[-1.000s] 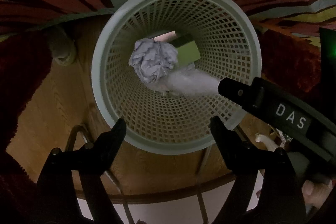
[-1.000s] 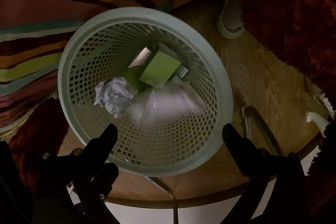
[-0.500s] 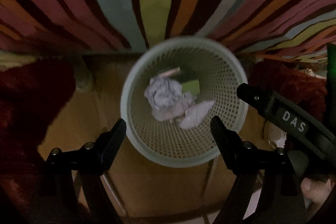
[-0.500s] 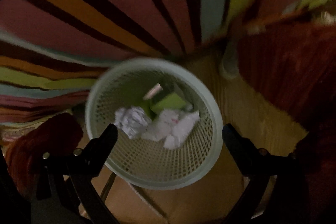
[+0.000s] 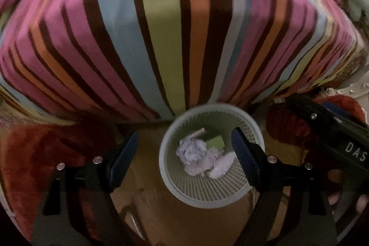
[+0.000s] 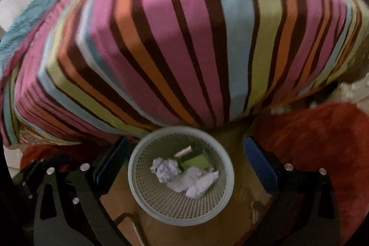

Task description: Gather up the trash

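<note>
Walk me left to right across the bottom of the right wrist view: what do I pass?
Left finger pad → crumpled paper ball → green box → far side of the bin rim → right finger pad → red fuzzy fabric.

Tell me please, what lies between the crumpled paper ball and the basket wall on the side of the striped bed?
In the right wrist view, a green box and a small cardboard tube lie between the crumpled paper ball and that wall of the mesh wastebasket.

"DAS" label on right gripper (image 5: 332, 130) body.
</note>
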The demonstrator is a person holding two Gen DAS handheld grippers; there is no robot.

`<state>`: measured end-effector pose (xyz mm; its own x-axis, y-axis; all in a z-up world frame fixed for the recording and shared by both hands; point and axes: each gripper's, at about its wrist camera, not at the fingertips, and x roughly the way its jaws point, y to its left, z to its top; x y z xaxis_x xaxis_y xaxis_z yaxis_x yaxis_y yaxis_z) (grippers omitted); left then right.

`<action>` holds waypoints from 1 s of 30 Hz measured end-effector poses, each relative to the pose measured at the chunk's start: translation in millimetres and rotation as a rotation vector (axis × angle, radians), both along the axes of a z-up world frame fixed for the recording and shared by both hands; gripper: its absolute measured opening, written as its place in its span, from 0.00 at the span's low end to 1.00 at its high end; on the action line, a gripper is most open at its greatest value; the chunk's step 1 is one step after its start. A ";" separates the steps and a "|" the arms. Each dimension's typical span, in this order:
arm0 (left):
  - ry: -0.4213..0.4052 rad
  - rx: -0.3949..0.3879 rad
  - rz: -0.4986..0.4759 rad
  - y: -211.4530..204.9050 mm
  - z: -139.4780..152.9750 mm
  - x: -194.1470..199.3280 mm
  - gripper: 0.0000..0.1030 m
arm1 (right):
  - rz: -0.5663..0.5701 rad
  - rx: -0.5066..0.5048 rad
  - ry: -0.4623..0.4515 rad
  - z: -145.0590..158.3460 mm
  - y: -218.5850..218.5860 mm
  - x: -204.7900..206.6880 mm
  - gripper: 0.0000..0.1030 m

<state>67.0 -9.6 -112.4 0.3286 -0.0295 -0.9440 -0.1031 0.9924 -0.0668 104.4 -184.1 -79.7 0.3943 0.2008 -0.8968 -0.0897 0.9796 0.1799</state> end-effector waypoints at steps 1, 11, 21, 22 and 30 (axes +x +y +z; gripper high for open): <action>-0.017 -0.001 0.000 -0.5 5.0 -0.3 0.78 | 0.007 -0.004 -0.029 8.3 -0.5 -2.2 0.93; -0.198 0.045 0.011 -1.6 77.2 -6.9 0.78 | 0.040 0.026 -0.191 64.0 1.1 -16.9 0.93; -0.314 0.063 0.015 -6.1 130.7 -17.4 0.78 | 0.040 0.024 -0.323 113.2 0.7 -30.1 0.93; -0.329 0.072 0.011 -6.6 136.9 -18.7 0.78 | 0.038 0.025 -0.335 118.4 0.2 -31.5 0.93; -0.403 0.080 0.021 -6.0 172.3 -27.6 0.78 | 0.019 0.003 -0.426 152.7 -6.9 -39.3 0.93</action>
